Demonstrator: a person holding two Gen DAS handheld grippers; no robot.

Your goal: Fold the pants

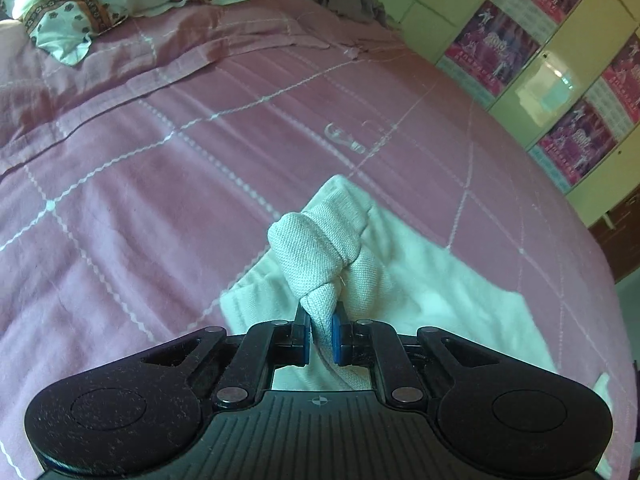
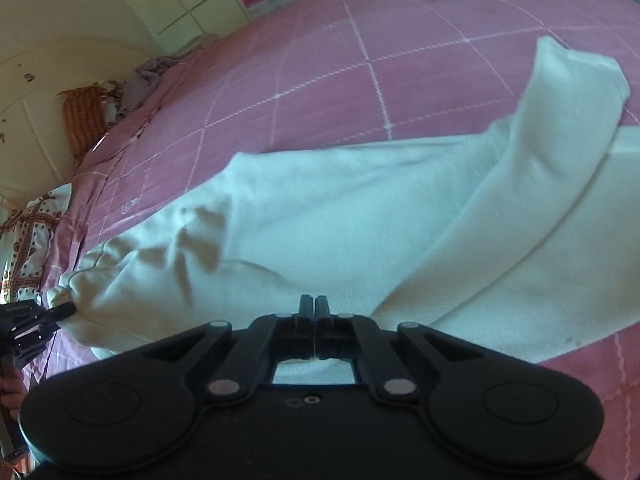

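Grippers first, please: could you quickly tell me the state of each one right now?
Left gripper: closed on a bunched fold of the white woven cotton pants.
Right gripper: closed, apparently holding nothing.

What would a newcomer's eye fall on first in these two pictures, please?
The white pants lie spread across the pink bedspread, bright against it. In the left wrist view, the left claw is shut on a bunched, knotted-looking wad of the pants' fabric close to the lens. The right claw hangs over the pants, shut with nothing between its fingers, and posters line the cupboard doors behind the bed.
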